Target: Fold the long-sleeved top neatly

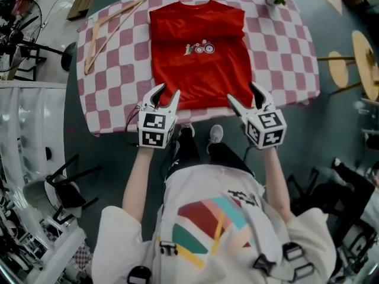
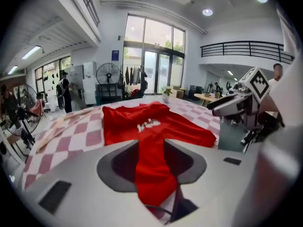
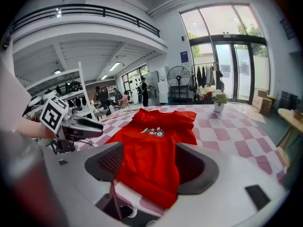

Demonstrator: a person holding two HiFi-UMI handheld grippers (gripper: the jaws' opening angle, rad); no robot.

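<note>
Jaws spread, empty, on left gripper [image 1: 167, 92] and right gripper [image 1: 243, 93], both at 6 o'clock hem of red top [image 1: 201, 52]; top flat on checked table [image 1: 118, 70]; hanger [image 1: 106, 28] at 10 o'clock.

The top [image 1: 201, 58] in front of you is soft, matt red cloth, with a smooth white print on the chest. It lies on a thin checked cloth [image 1: 118, 81] in pink and white, also matt. At far left, your hanger [image 1: 106, 31] looks like pale, unpainted wood. Your left tool [image 1: 167, 92] and right tool [image 1: 242, 93] both have smooth, matt grey plastic shells, and their marker cubes carry flat black-and-white print. The inner jaw faces are darker, and on the right tool one shows a fine grid texture.
</note>
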